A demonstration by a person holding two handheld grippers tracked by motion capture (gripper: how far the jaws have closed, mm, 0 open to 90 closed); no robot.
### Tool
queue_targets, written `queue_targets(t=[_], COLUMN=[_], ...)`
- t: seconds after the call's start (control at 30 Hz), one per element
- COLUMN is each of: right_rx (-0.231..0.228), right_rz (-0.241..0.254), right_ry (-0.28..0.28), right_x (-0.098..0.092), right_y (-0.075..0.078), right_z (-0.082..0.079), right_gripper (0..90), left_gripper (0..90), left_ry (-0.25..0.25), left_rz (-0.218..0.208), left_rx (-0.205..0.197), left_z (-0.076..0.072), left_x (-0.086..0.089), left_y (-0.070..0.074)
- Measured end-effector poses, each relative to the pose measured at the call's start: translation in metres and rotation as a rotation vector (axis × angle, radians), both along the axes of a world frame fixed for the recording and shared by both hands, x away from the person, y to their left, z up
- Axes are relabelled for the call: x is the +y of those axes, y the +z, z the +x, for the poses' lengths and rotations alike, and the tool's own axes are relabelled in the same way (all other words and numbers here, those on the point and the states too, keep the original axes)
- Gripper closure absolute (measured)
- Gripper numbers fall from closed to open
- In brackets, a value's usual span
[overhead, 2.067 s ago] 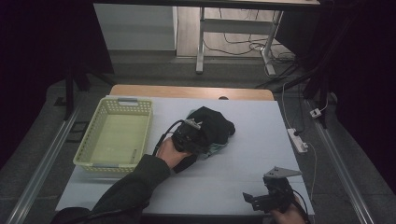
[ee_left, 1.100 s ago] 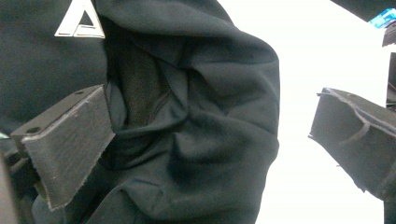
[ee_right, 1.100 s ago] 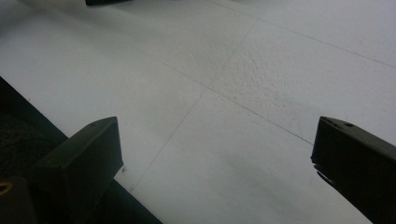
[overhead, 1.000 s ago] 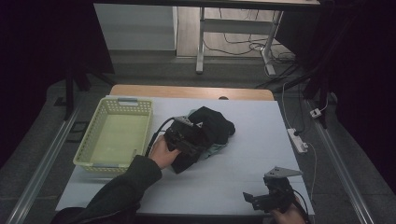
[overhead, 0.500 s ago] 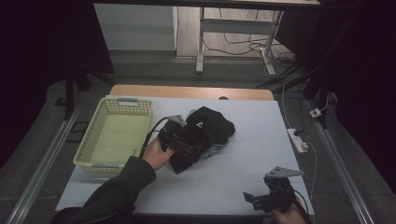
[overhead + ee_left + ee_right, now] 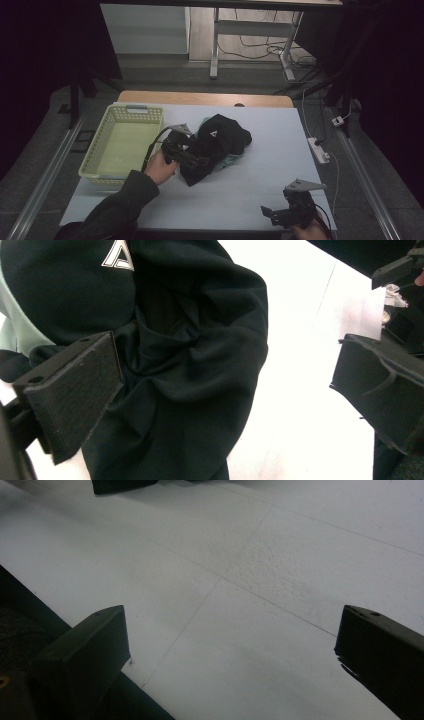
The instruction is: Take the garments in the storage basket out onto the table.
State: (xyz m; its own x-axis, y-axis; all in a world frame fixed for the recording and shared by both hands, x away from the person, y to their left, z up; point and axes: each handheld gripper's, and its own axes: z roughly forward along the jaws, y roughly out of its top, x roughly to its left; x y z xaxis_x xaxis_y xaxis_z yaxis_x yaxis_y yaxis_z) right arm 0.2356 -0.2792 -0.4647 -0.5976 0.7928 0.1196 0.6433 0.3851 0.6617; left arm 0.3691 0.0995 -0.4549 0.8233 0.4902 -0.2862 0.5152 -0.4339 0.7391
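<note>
Black garment [image 6: 220, 142], crumpled, white triangle logo, teal lining

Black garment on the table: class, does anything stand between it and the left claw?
Nothing visible does. The left claw is open right at the black garment, one jaw against the cloth, the other apart over bare white table.

One black garment [image 6: 220, 142], one basket [image 6: 100, 172], two tongs.
</note>
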Motion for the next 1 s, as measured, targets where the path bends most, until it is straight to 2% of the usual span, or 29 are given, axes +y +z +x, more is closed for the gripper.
queue_targets(t=[0.1, 0.27, 0.43, 0.5, 0.77, 1.0], right_rx=[-0.002, -0.011, -0.017, -0.021, -0.030, -0.035], right_rz=[0.005, 0.012, 0.023, 0.026, 0.046, 0.048], right_ry=[-0.007, -0.016, -0.024, -0.026, -0.019, -0.011], right_x=[-0.001, -0.003, -0.004, -0.004, -0.006, -0.005], right_y=[0.000, 0.001, 0.002, 0.002, 0.003, 0.004], right_z=[-0.001, -0.002, -0.003, -0.003, -0.004, -0.005], right_gripper=[0.8, 0.6, 0.6, 0.6, 0.6, 0.6], left_gripper=[0.0, 0.0, 0.0, 0.0, 0.0, 0.0], left_ry=[-0.003, -0.006, 0.001, 0.002, 0.021, 0.032], left_rz=[-0.012, 0.007, 0.000, 0.015, 0.028, 0.007], left_rx=[-0.006, -0.024, -0.022, -0.025, -0.035, -0.029], left_z=[-0.004, -0.011, -0.018, -0.020, -0.028, -0.036], left_x=[0.003, 0.005, 0.011, 0.013, 0.021, 0.028], left_y=[0.000, 0.000, -0.003, -0.004, -0.008, -0.008])
